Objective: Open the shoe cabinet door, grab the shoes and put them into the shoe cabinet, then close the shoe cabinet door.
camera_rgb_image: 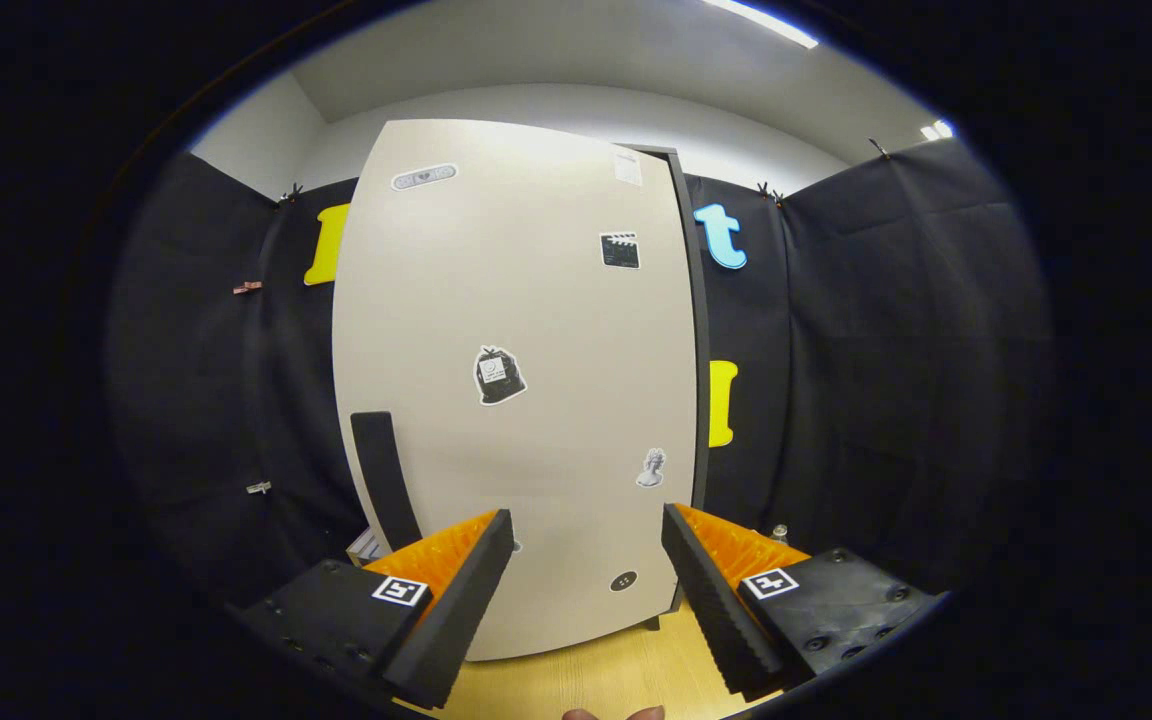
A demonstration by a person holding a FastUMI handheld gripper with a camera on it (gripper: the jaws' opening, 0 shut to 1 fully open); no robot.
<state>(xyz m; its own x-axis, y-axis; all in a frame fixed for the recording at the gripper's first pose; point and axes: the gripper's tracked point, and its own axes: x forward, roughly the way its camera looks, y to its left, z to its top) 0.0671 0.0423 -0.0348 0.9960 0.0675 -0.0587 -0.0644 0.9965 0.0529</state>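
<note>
Shoe cabinet fills the middle of the frame, standing on a light wooden floor against the black cloth wall, its pale door facing the camera with a dark vertical handle at its lower left and several small stickers scattered over it. A dark side panel shows along the door's right edge, so I cannot tell whether the door is fully shut. At the bottom of the frame the claw is released, its two fingers spread wide and empty just before the door's lower part, not touching it.
</note>
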